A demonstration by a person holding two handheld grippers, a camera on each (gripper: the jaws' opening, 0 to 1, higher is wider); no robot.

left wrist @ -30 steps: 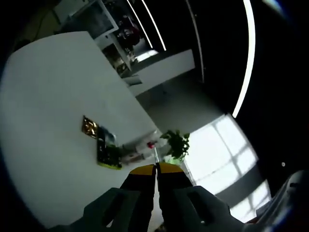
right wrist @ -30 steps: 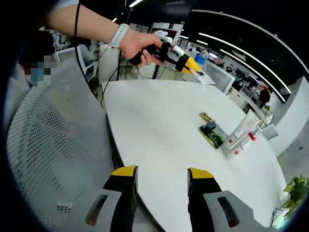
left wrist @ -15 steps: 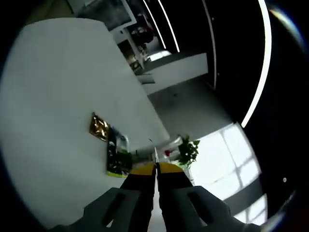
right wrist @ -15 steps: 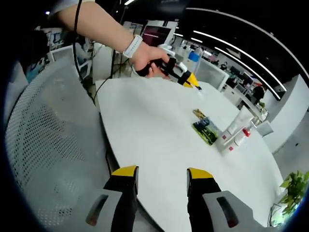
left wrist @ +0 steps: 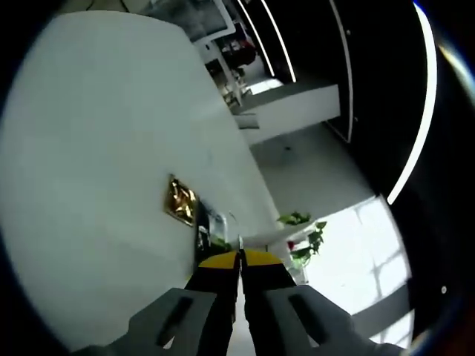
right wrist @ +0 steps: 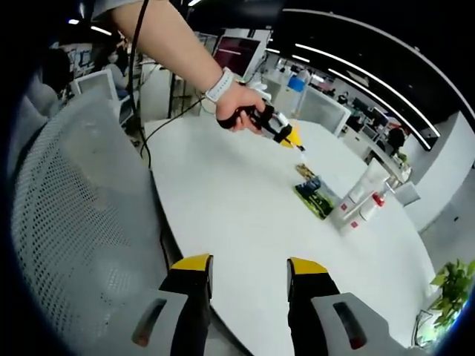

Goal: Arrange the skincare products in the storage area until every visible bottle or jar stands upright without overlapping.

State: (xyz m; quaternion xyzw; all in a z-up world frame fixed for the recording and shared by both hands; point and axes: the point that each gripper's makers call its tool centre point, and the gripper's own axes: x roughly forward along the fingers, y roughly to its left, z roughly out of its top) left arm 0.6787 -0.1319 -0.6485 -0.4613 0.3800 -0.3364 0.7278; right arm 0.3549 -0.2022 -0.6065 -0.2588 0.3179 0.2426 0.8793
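Note:
On the white round table [right wrist: 245, 193] lie a small gold sachet [right wrist: 303, 171] and a green-and-dark flat packet [right wrist: 315, 197]. Beside them are white tubes, one upright [right wrist: 359, 187] and one with a red cap [right wrist: 369, 210] leaning or lying low. A hand holds my left gripper [right wrist: 298, 145] shut above the table, just short of the sachet. In the left gripper view the shut jaws [left wrist: 239, 256] point at the gold sachet [left wrist: 180, 200] and the packet [left wrist: 208, 233], and hide most of the tubes. My right gripper [right wrist: 249, 265] is open and empty over the table's near edge.
A white mesh chair [right wrist: 74, 222] stands close on the left in the right gripper view. A cable [right wrist: 167, 122] trails from the person's wrist across the table's far edge. Potted plants [right wrist: 453, 285] and office desks lie beyond the table.
The hand with the left gripper has come down and forward toward the sachet and packet. The right gripper has stayed open near the table's edge.

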